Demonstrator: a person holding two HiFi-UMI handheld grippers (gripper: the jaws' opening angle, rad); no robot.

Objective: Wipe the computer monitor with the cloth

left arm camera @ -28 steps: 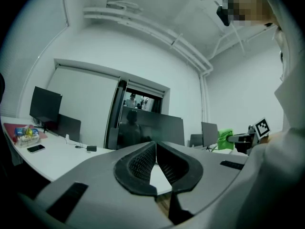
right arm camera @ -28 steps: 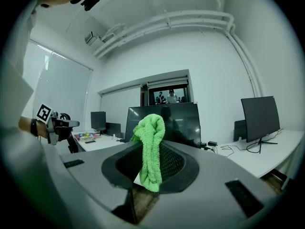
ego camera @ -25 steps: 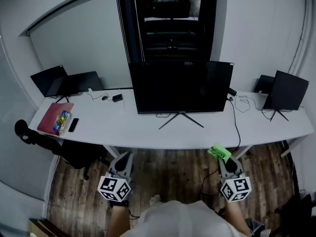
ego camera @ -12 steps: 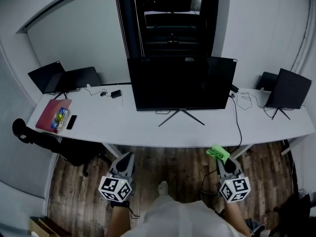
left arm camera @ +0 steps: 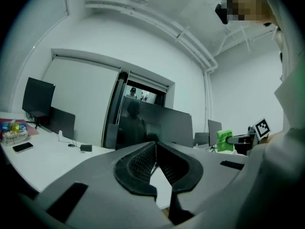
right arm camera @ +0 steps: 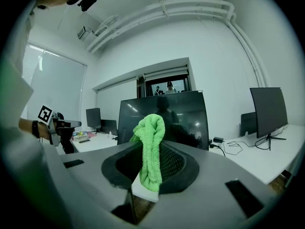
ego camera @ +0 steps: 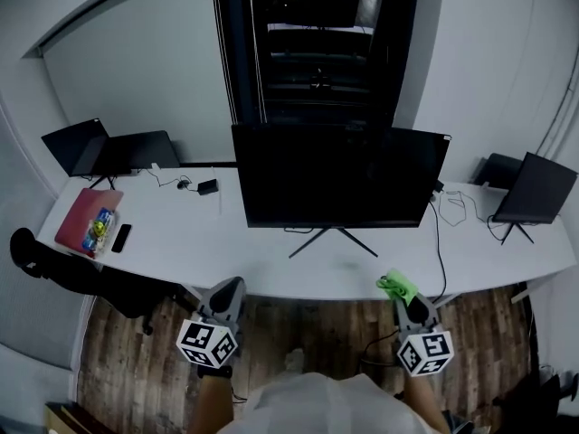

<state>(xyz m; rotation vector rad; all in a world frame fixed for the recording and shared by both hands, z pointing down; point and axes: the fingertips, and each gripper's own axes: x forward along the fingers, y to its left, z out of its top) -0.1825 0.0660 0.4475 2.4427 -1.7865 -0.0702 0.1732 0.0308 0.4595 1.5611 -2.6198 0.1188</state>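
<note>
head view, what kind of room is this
Most likely an office or shared workroom. A long white desk runs along the wall. It holds a large computer monitor at its middle, smaller monitors toward both ends, and loose cables.

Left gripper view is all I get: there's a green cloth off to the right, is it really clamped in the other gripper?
Observer: Yes, the right gripper view shows the green terry cloth pinched between the jaws of the right gripper.
Operator: What holds up the big monitor?
Observer: The head view shows the large black monitor on a black V-shaped stand on the white desk.
Operator: Is my gripper over the desk?
Observer: Barely: the left gripper just reaches its front edge with its tip, the rest above the dark wood-plank floor.
</note>
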